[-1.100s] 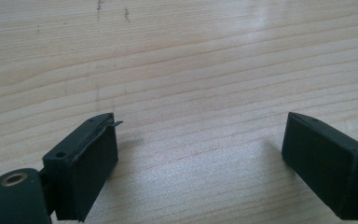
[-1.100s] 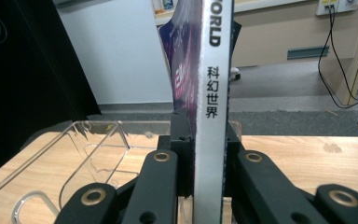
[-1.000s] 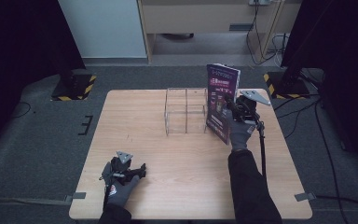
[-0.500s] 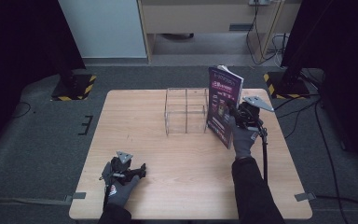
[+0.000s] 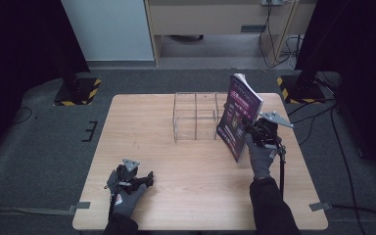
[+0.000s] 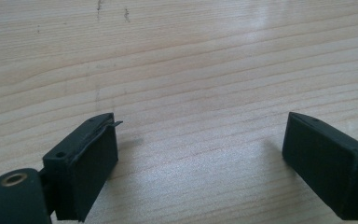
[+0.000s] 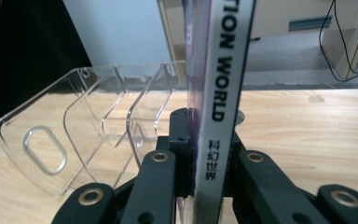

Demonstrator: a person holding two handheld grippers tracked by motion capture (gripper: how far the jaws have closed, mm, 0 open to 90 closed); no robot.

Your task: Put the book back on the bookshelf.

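1. A lab or recording studio, not a home: a bare wooden table (image 5: 176, 196) stands alone on grey carpet (image 5: 39, 147).
2. Black stands on hazard-striped bases (image 5: 78, 93) flank it, beside dark curtains (image 5: 19, 44).
3. Loose cables (image 5: 279, 39) trail over the floor behind.
4. Tape strips (image 5: 320, 206) mark the table's corners.

Magazine spine (image 7: 221, 93) reads "…TION WORLD", then "科幻世界"
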